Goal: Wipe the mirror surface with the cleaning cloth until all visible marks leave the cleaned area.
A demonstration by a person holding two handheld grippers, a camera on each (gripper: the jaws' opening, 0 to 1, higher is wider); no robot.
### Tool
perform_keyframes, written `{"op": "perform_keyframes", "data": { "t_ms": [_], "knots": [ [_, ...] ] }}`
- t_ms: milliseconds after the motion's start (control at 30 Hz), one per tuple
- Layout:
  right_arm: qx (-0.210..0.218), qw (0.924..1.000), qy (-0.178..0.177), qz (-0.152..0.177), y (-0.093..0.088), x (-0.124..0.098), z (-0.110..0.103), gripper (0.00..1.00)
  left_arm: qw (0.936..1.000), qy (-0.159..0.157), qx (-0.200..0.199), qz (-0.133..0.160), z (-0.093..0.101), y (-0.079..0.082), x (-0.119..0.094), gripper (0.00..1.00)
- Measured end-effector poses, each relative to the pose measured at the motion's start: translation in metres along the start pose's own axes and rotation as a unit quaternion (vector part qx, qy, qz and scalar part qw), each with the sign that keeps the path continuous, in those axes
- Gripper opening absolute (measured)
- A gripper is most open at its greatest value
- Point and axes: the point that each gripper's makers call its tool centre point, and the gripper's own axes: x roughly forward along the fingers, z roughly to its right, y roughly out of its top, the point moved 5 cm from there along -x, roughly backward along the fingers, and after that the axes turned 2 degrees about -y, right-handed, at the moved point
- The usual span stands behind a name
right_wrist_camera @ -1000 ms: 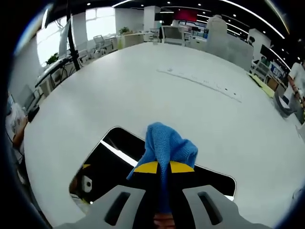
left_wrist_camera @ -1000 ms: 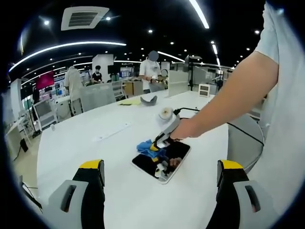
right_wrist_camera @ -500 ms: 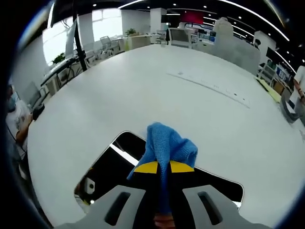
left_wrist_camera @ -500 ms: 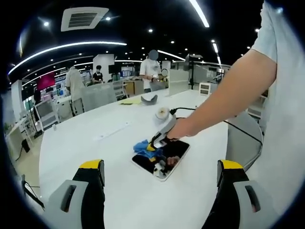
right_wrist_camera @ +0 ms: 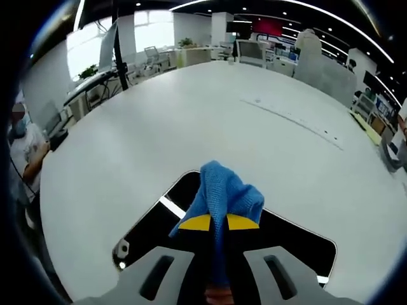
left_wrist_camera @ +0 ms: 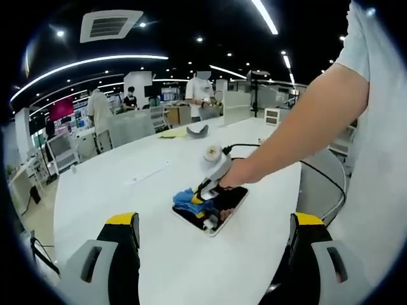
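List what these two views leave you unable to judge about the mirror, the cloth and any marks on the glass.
- Marks on the mirror: right gripper view, the glass shows only dark reflections; left gripper view, mirror too small.
- Glass under the blue cloth: covered by the cloth and the right gripper.
- Mirror's near edge: right gripper view, hidden behind the gripper body.
- Cloth-to-glass contact: left gripper view, cloth too small.
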Motion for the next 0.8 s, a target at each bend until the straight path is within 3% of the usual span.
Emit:
{"op": "perform_keyframes", "data": {
  "t_ms": [800],
  "knots": [
    [-0.009,0.9998,0.016,0.010,-0.016,-0.015,-0.033,0.02,0.9999,-0.009,0.007,0.005,0.023,-0.002,-0.009,0.99]
  ]
}}
